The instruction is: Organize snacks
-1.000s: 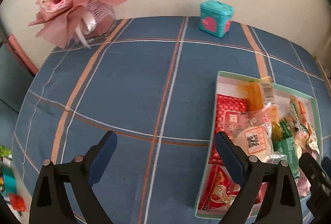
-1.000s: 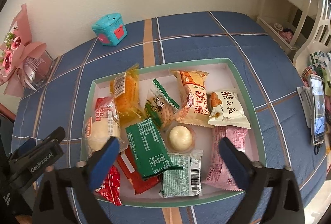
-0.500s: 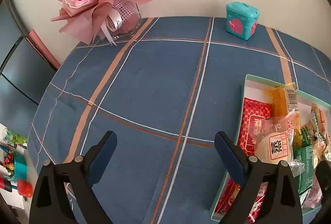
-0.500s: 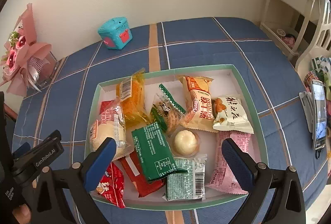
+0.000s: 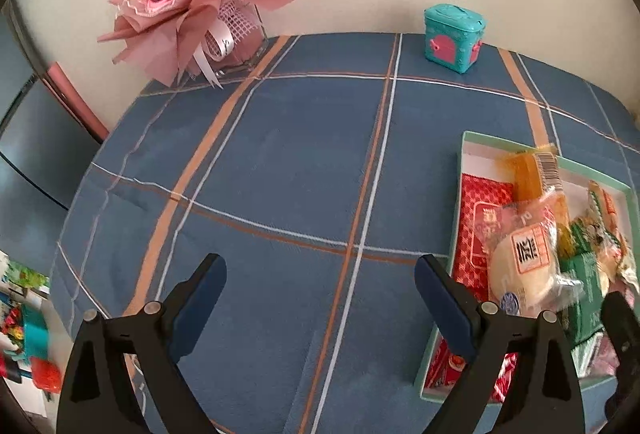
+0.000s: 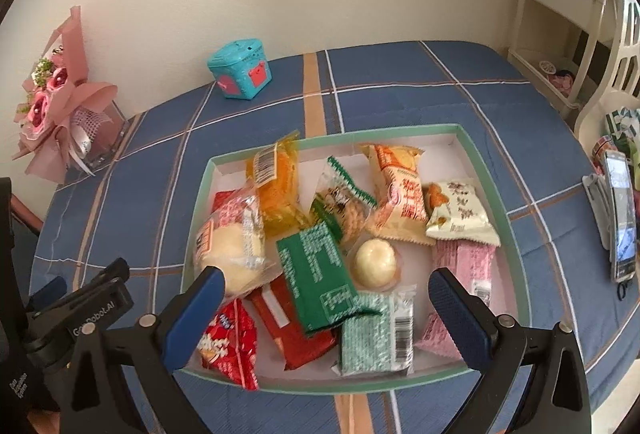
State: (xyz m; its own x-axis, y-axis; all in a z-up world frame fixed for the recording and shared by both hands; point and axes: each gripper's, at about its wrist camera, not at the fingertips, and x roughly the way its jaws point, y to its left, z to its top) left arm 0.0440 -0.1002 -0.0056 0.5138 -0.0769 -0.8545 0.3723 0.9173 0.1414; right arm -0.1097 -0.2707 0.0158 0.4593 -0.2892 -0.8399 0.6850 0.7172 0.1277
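Observation:
A shallow green-rimmed white tray [image 6: 476, 157] on the blue plaid tablecloth holds several snack packs: a dark green pack [image 6: 316, 270], a round white cake [image 6: 376, 264], a bun in clear wrap [image 6: 230, 242], an orange pack [image 6: 278, 185], a pink pack [image 6: 468, 266] and a red pack [image 6: 228, 346]. My right gripper [image 6: 326, 284] is open and empty above the tray's near half. My left gripper [image 5: 320, 276] is open and empty over bare cloth, left of the tray [image 5: 456, 218]. The bun [image 5: 524, 266] also shows in the left wrist view.
A pink flower bouquet [image 5: 188, 1] stands at the back left by the wall. A teal toy box [image 5: 454, 37] sits at the back edge. A phone [image 6: 620, 218] lies right of the tray. White furniture [image 6: 560, 17] stands beyond the table's right side.
The left gripper has swung left and back, so the tray slid toward the right edge of its view. The right gripper has drawn back a little. Both stay open and empty.

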